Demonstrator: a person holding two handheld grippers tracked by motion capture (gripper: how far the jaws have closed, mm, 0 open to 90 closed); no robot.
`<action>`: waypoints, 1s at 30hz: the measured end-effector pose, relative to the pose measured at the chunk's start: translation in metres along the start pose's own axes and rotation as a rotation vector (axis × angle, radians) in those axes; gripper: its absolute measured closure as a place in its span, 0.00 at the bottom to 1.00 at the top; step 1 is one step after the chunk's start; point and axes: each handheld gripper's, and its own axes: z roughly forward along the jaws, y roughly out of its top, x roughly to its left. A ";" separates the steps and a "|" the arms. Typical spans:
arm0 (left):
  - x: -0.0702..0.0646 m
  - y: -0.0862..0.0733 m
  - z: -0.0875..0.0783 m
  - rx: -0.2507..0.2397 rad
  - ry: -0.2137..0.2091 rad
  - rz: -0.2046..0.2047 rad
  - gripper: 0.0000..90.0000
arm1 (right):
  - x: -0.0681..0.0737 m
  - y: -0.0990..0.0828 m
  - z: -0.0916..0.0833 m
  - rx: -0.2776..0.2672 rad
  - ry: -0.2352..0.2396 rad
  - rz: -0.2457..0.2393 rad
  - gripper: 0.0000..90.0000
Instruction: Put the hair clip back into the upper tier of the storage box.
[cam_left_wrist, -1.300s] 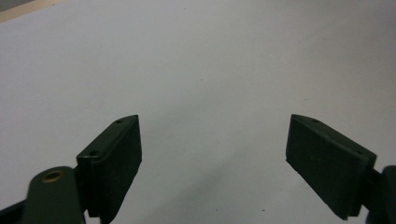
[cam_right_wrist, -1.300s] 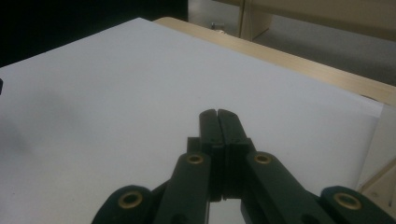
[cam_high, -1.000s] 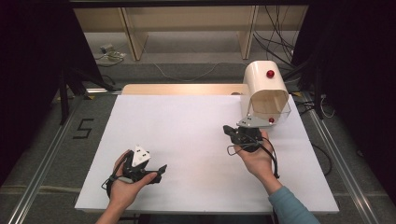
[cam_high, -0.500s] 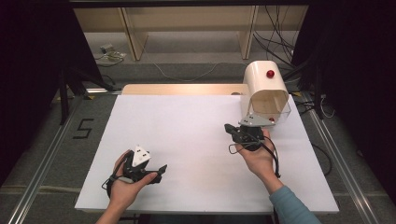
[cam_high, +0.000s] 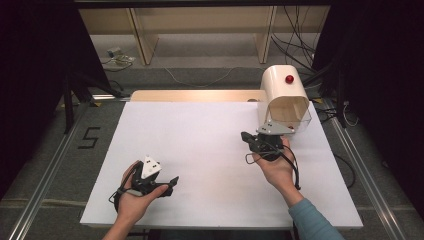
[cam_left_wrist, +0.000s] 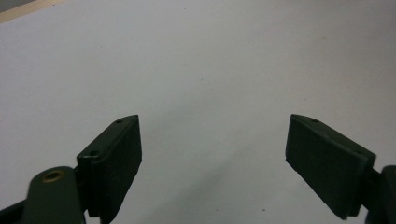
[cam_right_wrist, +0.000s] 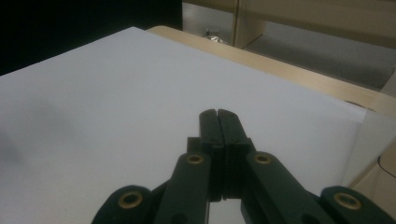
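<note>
Now | left tongs (cam_left_wrist: 212, 163): jaws apart, empty | right tongs (cam_right_wrist: 217, 114): pressed together, empty | floor mark (cam_high: 89, 137): "5"

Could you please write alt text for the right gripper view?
The right hand-held gripper, its two black jaws shut together on nothing, points across a white rectangular table sheet. A pale wooden table edge runs beyond it.
</note>
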 end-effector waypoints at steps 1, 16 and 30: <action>0.000 0.000 0.000 0.002 -0.001 0.002 0.21 | 0.000 0.000 0.000 0.001 0.000 0.000 1.00; 0.000 0.000 0.000 -0.001 0.001 -0.001 0.21 | -0.004 0.003 -0.003 -0.017 -0.011 0.004 1.00; 0.000 0.000 0.000 0.001 0.001 0.001 0.21 | -0.006 0.005 -0.005 -0.026 -0.016 0.011 1.00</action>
